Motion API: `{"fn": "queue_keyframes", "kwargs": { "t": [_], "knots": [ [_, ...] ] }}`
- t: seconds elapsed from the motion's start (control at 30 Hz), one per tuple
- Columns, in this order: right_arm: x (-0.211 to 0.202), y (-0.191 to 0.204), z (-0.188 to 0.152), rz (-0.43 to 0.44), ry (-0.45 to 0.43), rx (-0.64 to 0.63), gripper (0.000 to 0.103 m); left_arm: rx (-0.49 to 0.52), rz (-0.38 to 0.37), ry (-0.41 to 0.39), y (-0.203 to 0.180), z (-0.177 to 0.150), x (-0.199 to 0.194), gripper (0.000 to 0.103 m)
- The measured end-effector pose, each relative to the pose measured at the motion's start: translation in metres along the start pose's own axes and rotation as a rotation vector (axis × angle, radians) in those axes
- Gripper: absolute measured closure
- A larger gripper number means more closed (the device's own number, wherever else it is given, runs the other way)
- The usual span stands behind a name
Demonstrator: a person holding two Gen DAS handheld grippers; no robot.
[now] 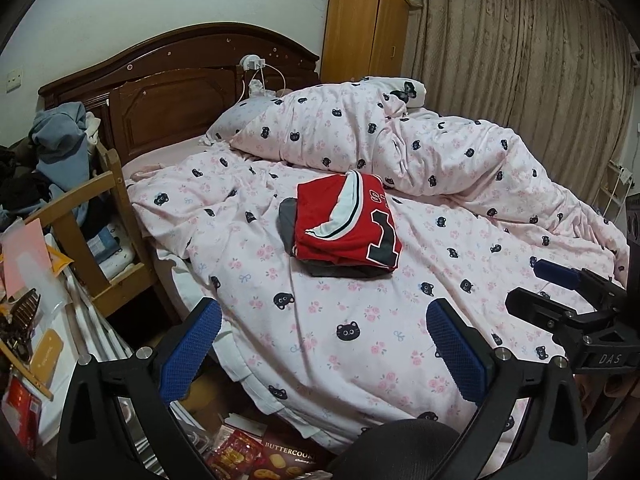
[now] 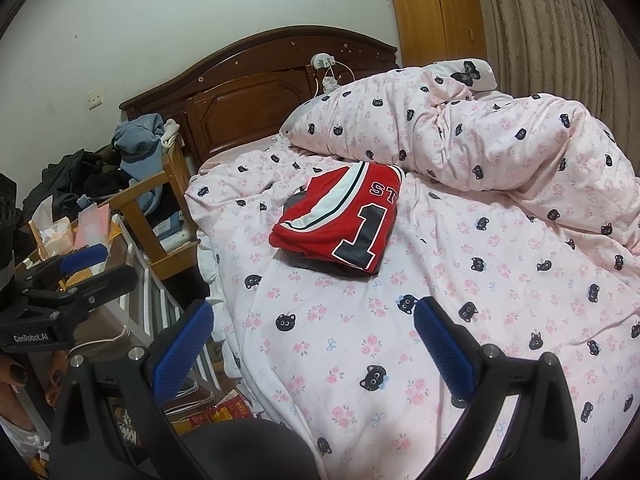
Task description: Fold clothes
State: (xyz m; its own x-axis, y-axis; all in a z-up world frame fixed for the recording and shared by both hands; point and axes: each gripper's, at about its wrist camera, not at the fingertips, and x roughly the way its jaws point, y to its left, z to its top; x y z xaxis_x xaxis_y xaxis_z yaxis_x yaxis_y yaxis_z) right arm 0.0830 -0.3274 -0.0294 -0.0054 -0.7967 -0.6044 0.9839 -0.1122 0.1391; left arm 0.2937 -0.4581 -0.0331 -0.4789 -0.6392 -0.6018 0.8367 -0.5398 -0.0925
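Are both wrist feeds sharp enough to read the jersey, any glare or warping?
Left wrist: jersey sharp, even room light, no glare; fisheye bends the curtain and darkens corners. Right wrist: jersey crisp, numeral readable; headboard curves, edges vignette.

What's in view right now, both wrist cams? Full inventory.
red jersey: 1, red with white trim, folded, mid-bed on top of the grey garment
grey garment: 1, dark grey, folded under the jersey
duvet: 1, pink cat print, bunched behind the stack
headboard: 1, dark wood, far end
wardrobe: 1, light wood, corner
wooden chair: 1, piled with clothes, beside the bed
cookie box: 1, floor
left gripper: open, empty
right gripper: open, empty
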Motion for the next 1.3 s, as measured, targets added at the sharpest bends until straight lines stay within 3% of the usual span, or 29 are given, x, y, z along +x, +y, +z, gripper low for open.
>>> {"fn": "queue_keyframes", "kwargs": {
  "t": [0.2,1.3],
  "knots": [
    [-0.007,0.002,-0.002,-0.007,0.0,0.003,0.001,-0.023,-0.007,0.032,0.004,-0.006,0.002,0.001],
    [-0.018,0.002,-0.005,-0.007,-0.025,0.013,0.001,0.008,-0.006,0.004,0.001,-0.005,-0.015,0.001]
  ]
}}
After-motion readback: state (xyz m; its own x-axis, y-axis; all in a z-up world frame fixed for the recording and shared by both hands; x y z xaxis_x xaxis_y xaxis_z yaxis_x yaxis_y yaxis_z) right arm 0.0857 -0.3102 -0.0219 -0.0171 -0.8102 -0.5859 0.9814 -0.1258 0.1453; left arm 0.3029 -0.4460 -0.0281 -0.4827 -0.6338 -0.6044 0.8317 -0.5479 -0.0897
